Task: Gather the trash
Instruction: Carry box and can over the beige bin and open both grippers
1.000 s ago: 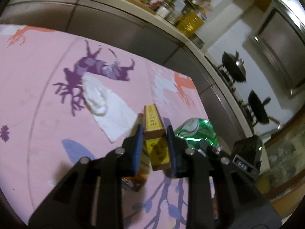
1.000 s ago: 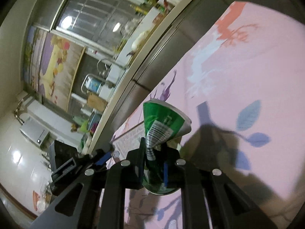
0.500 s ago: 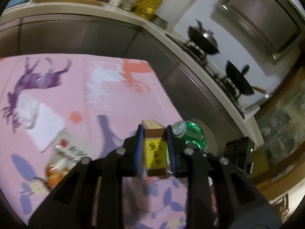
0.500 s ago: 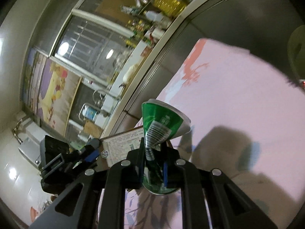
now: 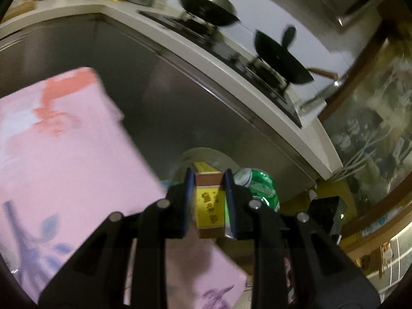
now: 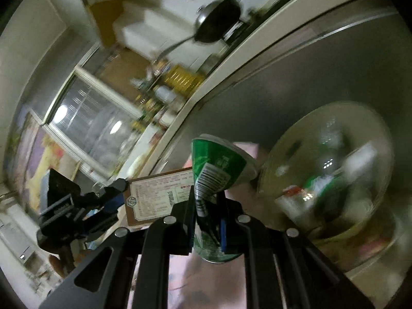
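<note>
Now both pieces hang beside the bin point(image 6: 332, 170) — the left gripper point(image 5: 208, 200) clamps a yellow-and-brown seasoning box point(image 5: 207, 200), the right gripper point(image 6: 207, 221) a crushed green can point(image 6: 219, 170). Best to centre each over the opening before letting go. Blur smears the bin's contents.

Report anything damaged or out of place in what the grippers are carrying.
The green can in the right gripper is crushed: pinched flat where the pads squeeze it, flaring out above. The yellow box in the left gripper looks intact and square.
</note>
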{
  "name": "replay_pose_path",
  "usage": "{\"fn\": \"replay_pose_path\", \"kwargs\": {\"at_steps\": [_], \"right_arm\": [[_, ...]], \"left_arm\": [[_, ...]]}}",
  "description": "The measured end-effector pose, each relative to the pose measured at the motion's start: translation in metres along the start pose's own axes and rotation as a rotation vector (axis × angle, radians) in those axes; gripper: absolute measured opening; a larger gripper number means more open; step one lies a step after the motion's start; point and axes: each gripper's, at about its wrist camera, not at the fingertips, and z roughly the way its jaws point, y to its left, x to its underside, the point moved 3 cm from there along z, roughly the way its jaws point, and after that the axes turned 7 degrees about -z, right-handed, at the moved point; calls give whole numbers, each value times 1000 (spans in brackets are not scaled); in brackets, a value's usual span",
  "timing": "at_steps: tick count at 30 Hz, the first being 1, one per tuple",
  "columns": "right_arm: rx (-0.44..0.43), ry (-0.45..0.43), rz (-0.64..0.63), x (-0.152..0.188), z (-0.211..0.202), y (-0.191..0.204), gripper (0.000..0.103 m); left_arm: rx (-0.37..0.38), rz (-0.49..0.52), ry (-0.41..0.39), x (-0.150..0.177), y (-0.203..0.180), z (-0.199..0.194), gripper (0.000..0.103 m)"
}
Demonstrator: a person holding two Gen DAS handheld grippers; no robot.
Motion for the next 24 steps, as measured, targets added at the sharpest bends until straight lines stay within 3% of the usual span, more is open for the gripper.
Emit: {"fn": "replay_pose_path", "kwargs": {"at_steps": [3,6,7,8,10,11,16,19,24], "right_arm": [[71,-28,-3,-10,-6,-23,12],[134,-20,14,-13,4,-40,13],[149,-12,25,-12,9,-45,19],[151,-15,37,-11,14,-50,24],[156,-32,63,-8,19,-57,64],[159,-52,77,-7,19,-60,67],[168,-118,86,-7,3,-68,68],[200,-184,68,-10,-13,-65,68],[203,-206,55,-12,-31,-53,68]], "left_arm": [[16,24,42,-5,-21,44,22],[-35,39,70,-5,-29,87,24],[-55,37,92,-3,-28,96,31],[-89,28,134,0,-25,112,46],[-136,5,171,5,-18,130,52],[-144,4,173,7,-16,132,52],[-163,0,168,12,-13,124,52],[-201,37,118,13,-14,105,53],[-290,126,37,27,-18,69,53]]}}
